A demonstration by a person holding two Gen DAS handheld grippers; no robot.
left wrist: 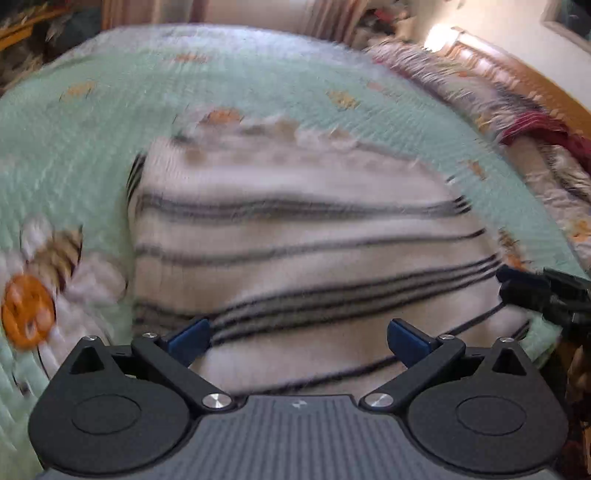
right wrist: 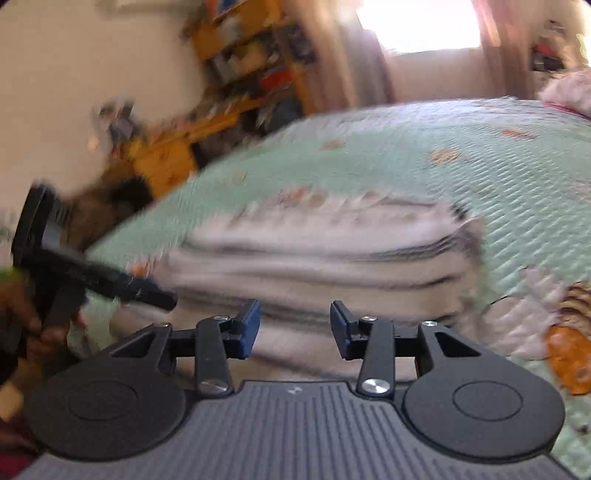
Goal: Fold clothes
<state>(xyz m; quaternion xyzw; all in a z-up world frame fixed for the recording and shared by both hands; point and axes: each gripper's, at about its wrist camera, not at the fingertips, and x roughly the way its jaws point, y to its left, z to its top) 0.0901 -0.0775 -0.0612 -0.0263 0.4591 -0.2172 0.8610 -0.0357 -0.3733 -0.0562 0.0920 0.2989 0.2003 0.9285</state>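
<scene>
A white garment with thin black stripes [left wrist: 295, 236] lies folded into a rough rectangle on a mint green quilt [left wrist: 147, 92]. My left gripper [left wrist: 297, 341] is open and empty, hovering over the garment's near edge. My right gripper [right wrist: 294, 328] is open and empty, just above the garment [right wrist: 325, 243] near its front edge. The right gripper also shows at the right edge of the left wrist view [left wrist: 517, 284], and the left gripper shows at the left of the right wrist view [right wrist: 147, 291]. Both views are blurred by motion.
The quilt has bee and daisy prints [left wrist: 40, 280]. A patterned blanket and dark red cloth [left wrist: 524, 122] lie along the bed's right side by a wooden headboard. A yellow wooden desk and shelves [right wrist: 207, 122] stand beyond the bed, with a bright window [right wrist: 417, 26] behind.
</scene>
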